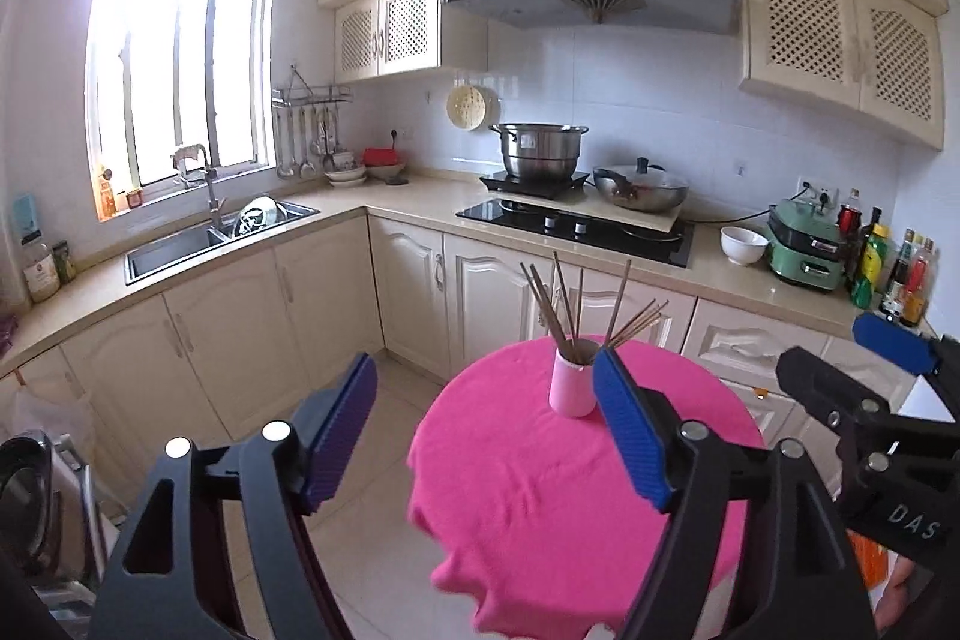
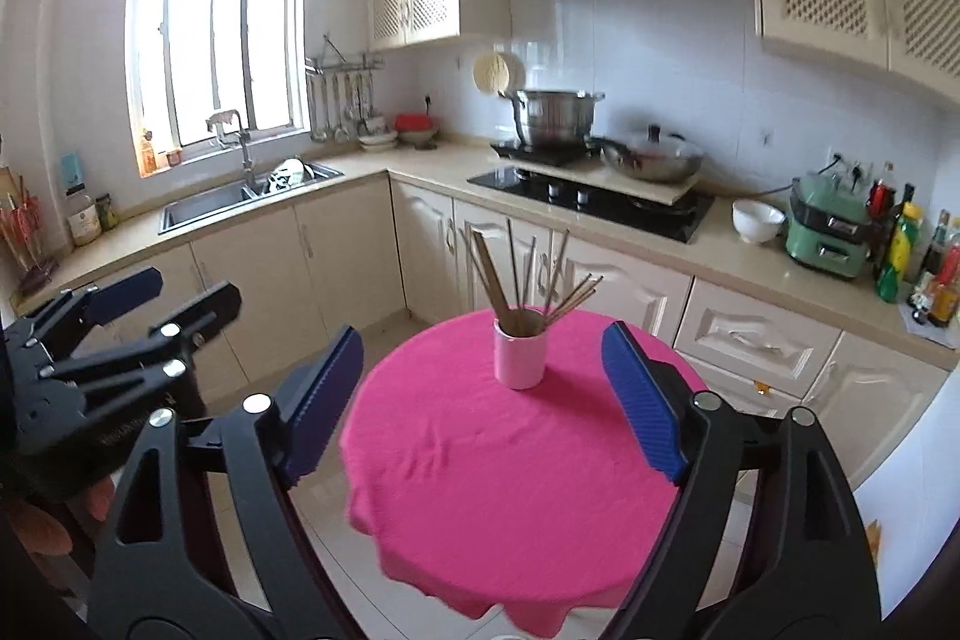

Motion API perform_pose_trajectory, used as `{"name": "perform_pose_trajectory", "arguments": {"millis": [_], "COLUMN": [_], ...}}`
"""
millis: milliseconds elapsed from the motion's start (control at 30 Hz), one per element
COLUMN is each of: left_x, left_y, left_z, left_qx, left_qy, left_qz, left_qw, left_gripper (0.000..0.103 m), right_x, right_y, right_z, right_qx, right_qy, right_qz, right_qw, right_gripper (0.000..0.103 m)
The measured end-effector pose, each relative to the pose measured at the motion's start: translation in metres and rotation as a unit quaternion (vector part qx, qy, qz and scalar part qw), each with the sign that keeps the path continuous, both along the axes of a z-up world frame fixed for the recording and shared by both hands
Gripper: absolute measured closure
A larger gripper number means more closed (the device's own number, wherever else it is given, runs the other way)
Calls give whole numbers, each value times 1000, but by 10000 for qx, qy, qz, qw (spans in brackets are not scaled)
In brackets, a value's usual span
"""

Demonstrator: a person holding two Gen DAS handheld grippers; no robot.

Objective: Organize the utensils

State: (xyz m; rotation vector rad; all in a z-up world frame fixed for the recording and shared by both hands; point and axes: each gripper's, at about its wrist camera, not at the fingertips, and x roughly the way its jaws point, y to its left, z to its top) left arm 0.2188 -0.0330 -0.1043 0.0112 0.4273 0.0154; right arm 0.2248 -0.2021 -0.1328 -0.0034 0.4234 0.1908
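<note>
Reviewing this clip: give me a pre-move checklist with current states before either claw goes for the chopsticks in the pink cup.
1. Left claw open, nothing held: ok.
2. Right claw open, nothing held: ok.
3. Cup upright on the pink table: ok.
4. Chopsticks all standing in the cup, fanned out: ok.
5. Claws apart from the cup, not touching: ok.
6. Loose utensils on the table to sort: none seen; where the chopsticks should go: cannot tell.

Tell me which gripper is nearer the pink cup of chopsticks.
Roughly equal; the left may be slightly nearer. The left gripper is open, with the pink cup at its right finger. The right gripper is open, short of the cup, which is centred between its fingers.
</note>
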Motion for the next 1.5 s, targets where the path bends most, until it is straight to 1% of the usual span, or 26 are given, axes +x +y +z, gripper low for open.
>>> {"name": "perform_pose_trajectory", "arguments": {"millis": [133,267,333,400,500,633,733,900,1100,1500], "left_x": [-44,-77,-93,-106,-121,-139,-151,-168,-182,-196], "left_y": [15,24,25,21,15,4,-4,-14,-21,-34], "left_z": [18,36,47,55,63,73,80,85,88,92], "left_qx": [-24,-81,-99,-6,87,110,174,161,92,118], "left_qy": [-2,-89,-172,-229,-303,-429,-486,-591,-572,-601], "left_qz": [-4,18,-11,-16,-58,-97,-65,-24,-47,-336], "left_qw": [10000,9999,9998,9997,9995,9990,9986,9981,9983,9976], "left_gripper": [29,29,28,28,28,28,28,28,28,28], "right_x": [-42,-80,-93,-104,-117,-134,-144,-157,-169,-192], "right_y": [15,21,22,22,18,12,5,-6,-14,-27], "right_z": [17,34,39,44,50,55,60,66,69,72], "right_qx": [-6,-54,-38,-43,-46,-33,-18,-26,-18,-54], "right_qy": [-5,-43,-50,-78,-171,-239,-264,-297,-299,-347], "right_qz": [-19,-72,-76,-75,-88,-64,-54,-41,-31,-204], "right_qw": [10000,10000,10000,9999,9998,9997,9996,9995,9995,9992], "right_gripper": [21,18,18,17,17,16,15,15,15,15]}}
